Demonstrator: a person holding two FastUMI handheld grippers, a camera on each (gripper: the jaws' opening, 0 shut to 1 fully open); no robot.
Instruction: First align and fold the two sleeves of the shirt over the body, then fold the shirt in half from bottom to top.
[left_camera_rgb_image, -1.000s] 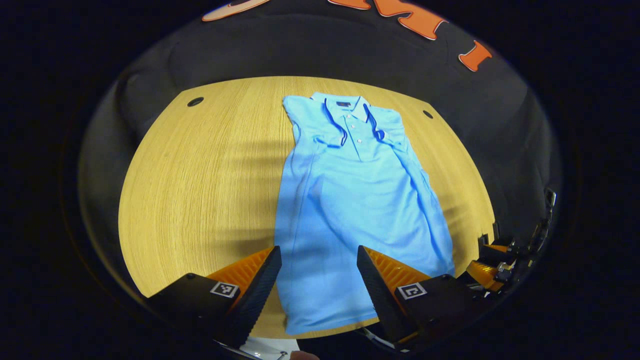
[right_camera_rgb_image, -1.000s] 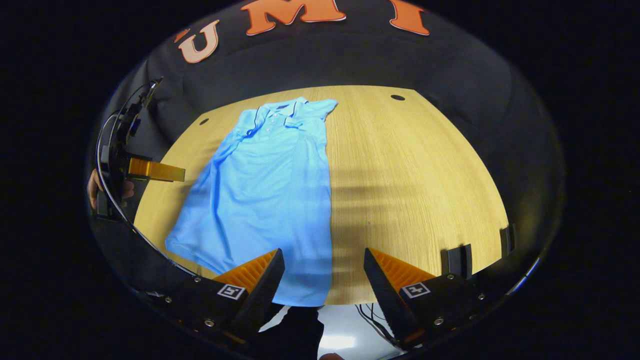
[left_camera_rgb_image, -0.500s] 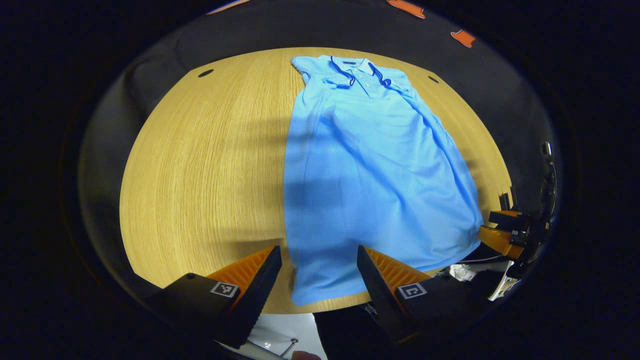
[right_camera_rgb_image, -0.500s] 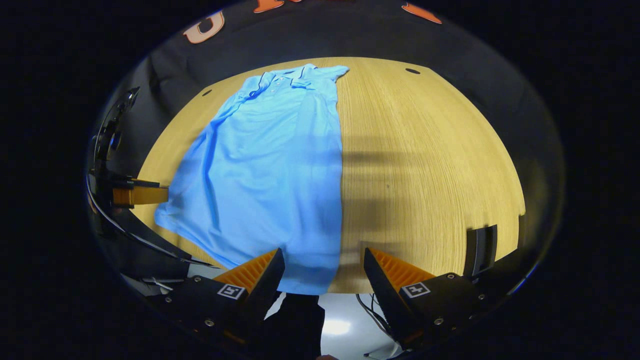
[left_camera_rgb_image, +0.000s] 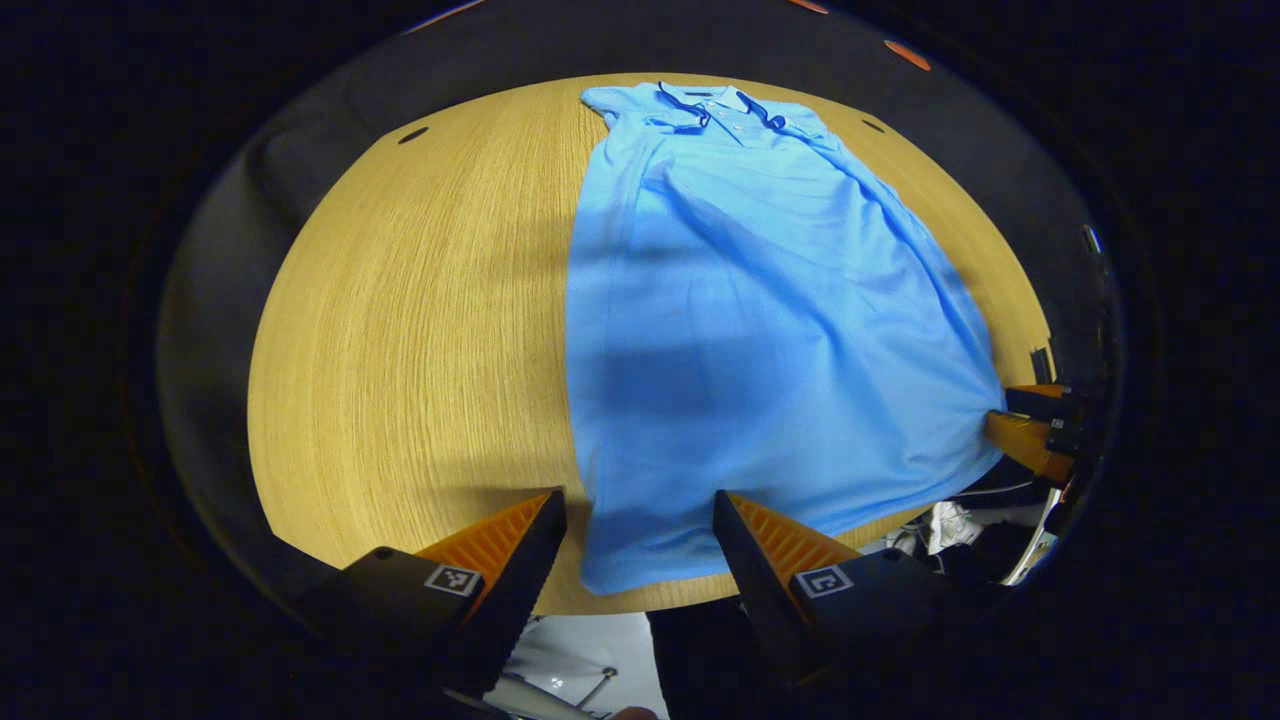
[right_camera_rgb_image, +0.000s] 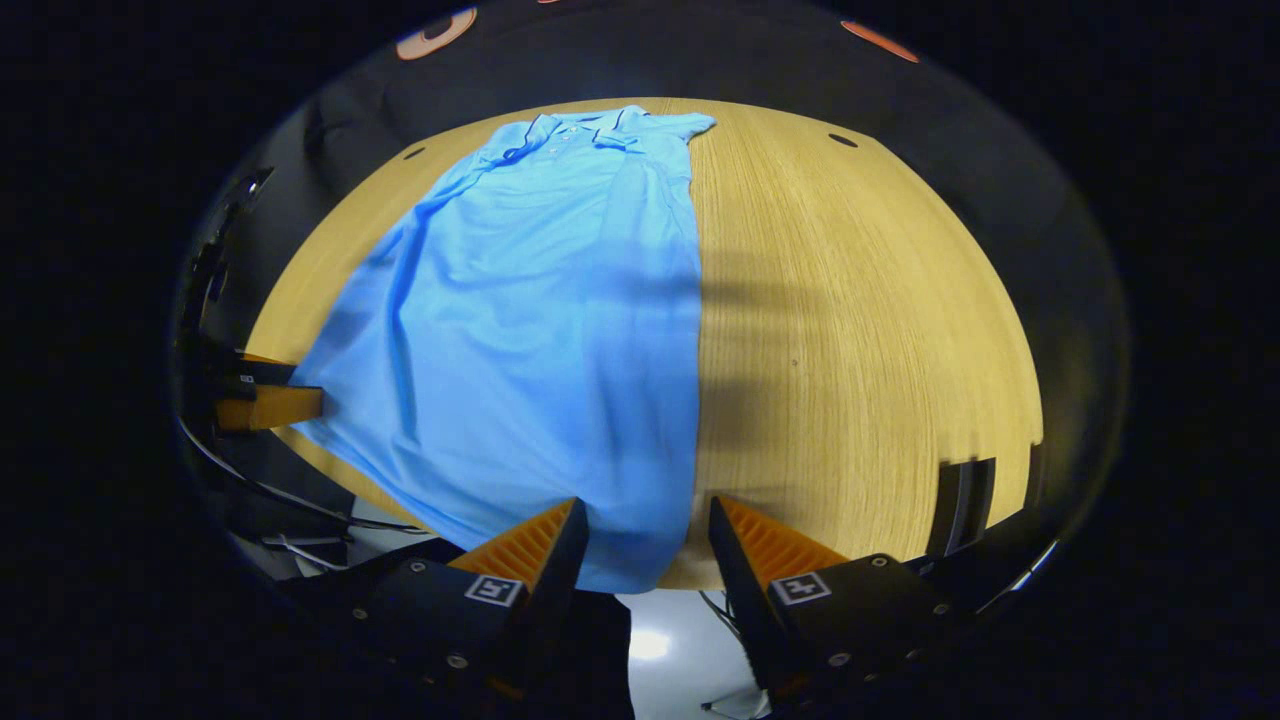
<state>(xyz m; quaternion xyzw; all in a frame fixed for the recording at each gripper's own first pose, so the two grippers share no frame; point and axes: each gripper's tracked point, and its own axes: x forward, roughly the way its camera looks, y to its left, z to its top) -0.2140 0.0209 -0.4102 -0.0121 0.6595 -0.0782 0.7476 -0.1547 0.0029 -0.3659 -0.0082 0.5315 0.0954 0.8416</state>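
The light blue short-sleeved polo shirt (left_camera_rgb_image: 760, 330) lies flat, front up, on the round pale wood-grain table (left_camera_rgb_image: 400, 330), collar at the far edge and bottom hem at the near edge. Both sleeves appear already folded in over the body, leaving a long narrow panel, so the bottom-to-top fold is judged the step in hand.

The left gripper (left_camera_rgb_image: 637, 545) hovers over the hem's left corner, its 2 fingers apart and nothing between them. The right gripper (right_camera_rgb_image: 645, 545) hovers over the hem's right corner (right_camera_rgb_image: 640, 570), its fingers likewise apart and empty.

Handling judgement: the knit cloth looks light, soft and limp, with shallow wrinkles; it should drape and sag between 2 holds and slide easily on the smooth table. The best hold is at the 2 hem corners, pinching all layers so the tucked sleeves do not spill. The dark-trimmed collar (left_camera_rgb_image: 715, 100) with its button placket is the stiffest part.
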